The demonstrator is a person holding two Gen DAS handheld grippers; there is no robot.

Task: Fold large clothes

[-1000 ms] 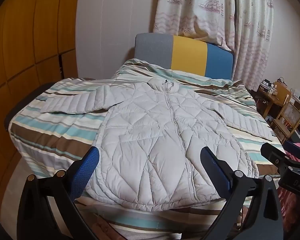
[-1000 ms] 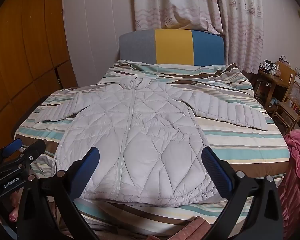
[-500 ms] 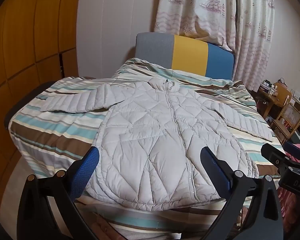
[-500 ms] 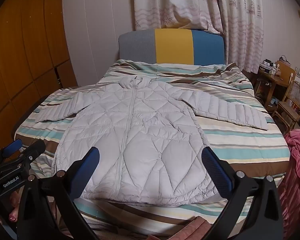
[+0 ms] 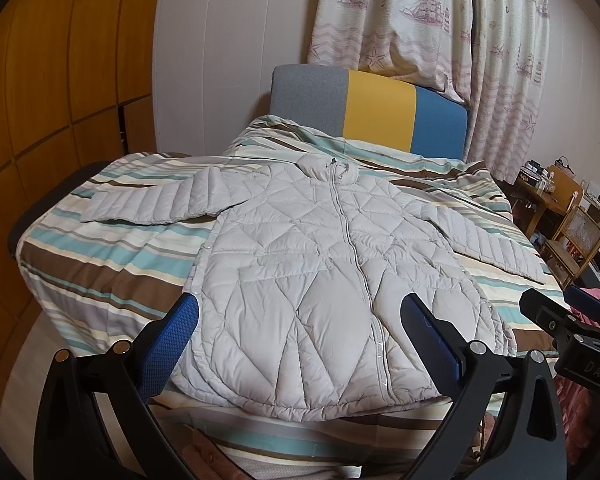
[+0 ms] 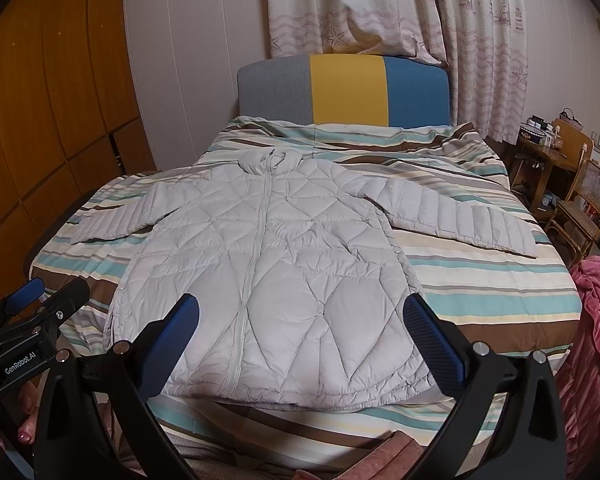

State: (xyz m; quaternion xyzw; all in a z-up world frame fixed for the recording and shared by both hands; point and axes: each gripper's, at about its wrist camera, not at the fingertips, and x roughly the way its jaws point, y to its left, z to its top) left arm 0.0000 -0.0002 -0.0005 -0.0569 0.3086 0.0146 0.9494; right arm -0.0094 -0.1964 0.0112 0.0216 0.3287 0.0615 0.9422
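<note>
Left tongs (image 5: 300,320): jaws spread wide, holding nothing, poised above the hem of the grey quilted jacket (image 5: 324,280). The jacket lies flat and zipped on the striped bed (image 5: 100,264) ahead of both tongs, sleeves out to either side, collar toward the far headboard (image 6: 344,88). Right tongs (image 6: 300,320): jaws likewise wide apart and empty, over the hem.

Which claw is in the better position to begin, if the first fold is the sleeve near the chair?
Right. The right claw is open and nearer the sleeve lying toward the chair. The left claw, also open, faces the jacket's other side.
</note>
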